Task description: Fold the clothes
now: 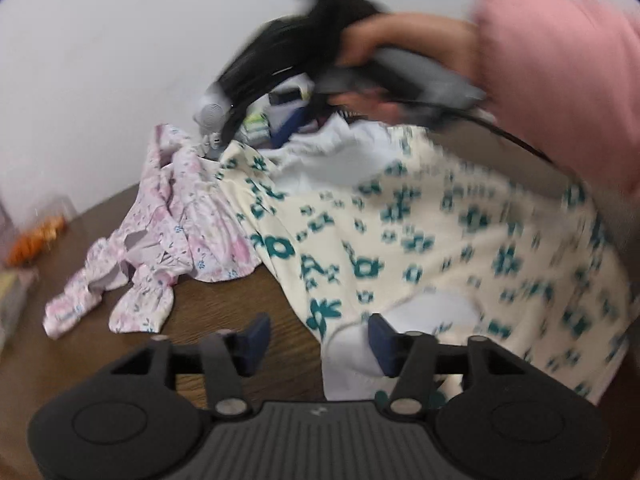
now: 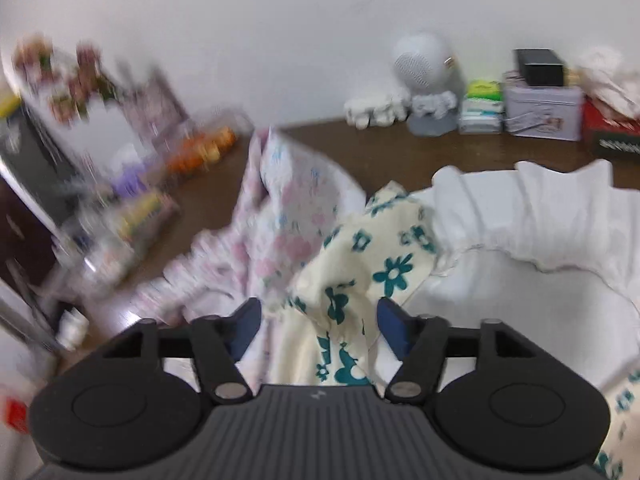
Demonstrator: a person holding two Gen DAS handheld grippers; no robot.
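A cream garment with teal flowers (image 1: 440, 240) lies spread over the brown table (image 1: 224, 300), on top of a white ruffled garment (image 2: 520, 216). A pink floral garment (image 1: 188, 232) lies crumpled to its left. My left gripper (image 1: 319, 336) is open at the cream garment's near edge, with a white cuff lying loose against the right finger. My right gripper (image 2: 319, 320) is open too, and a raised fold of the cream garment (image 2: 340, 280) stands between its fingers without being pinched. A hand (image 1: 384, 44) with a pink sleeve shows blurred above the cloth.
Along the wall stand a white round speaker (image 2: 420, 64), tissue packs (image 2: 482, 108), a tin box (image 2: 544, 112) and a red box (image 2: 608, 132). Orange items (image 2: 200, 152) and blurred clutter crowd the left side. Bare brown wood shows behind the clothes.
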